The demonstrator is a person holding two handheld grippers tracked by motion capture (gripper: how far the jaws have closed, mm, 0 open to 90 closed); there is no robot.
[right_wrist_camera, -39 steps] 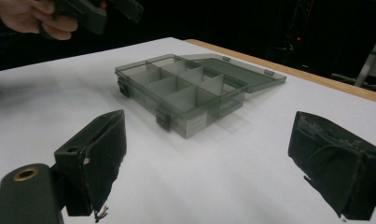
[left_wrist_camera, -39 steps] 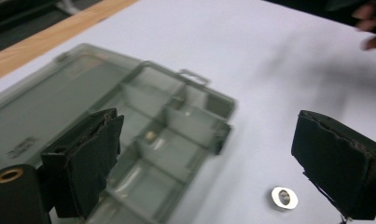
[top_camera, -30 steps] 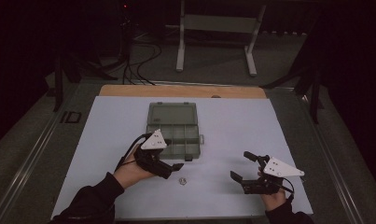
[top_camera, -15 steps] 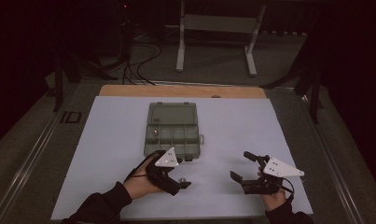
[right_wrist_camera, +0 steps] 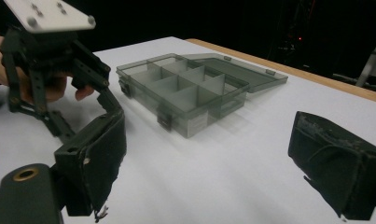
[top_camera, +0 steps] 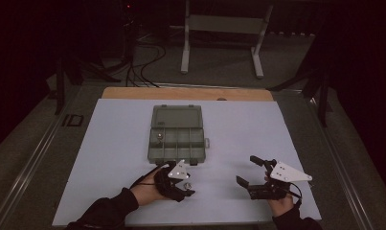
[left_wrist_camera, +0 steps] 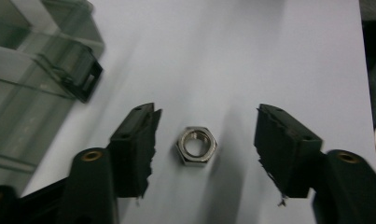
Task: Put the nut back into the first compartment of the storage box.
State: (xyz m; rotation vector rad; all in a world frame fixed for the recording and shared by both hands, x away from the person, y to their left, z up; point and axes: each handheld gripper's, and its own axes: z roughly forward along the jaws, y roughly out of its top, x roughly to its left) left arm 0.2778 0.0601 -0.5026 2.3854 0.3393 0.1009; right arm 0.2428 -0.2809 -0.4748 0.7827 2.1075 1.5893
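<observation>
Since the earlier frames, the left gripper (top_camera: 185,186) had been moved from beside the box's near edge rightward and nearer, and was brought over the hex nut (left_wrist_camera: 197,146). The nut was seen lying flat on the white table sheet (top_camera: 114,143), bore upward, just near of the organiser box (top_camera: 176,134). In the left gripper view it lay between the two jaws, which were held apart, closer to the left-hand jaw and touching neither. No long axis was presented; opposite flats appeared to face the pads roughly, though that was a judgement. A straight closing stroke was judged sufficient. The box stood open, lid laid back on the far side, with a small item in one compartment. The right gripper (top_camera: 256,175), jaws apart and empty, was held well to the right, farther from the nut.
</observation>
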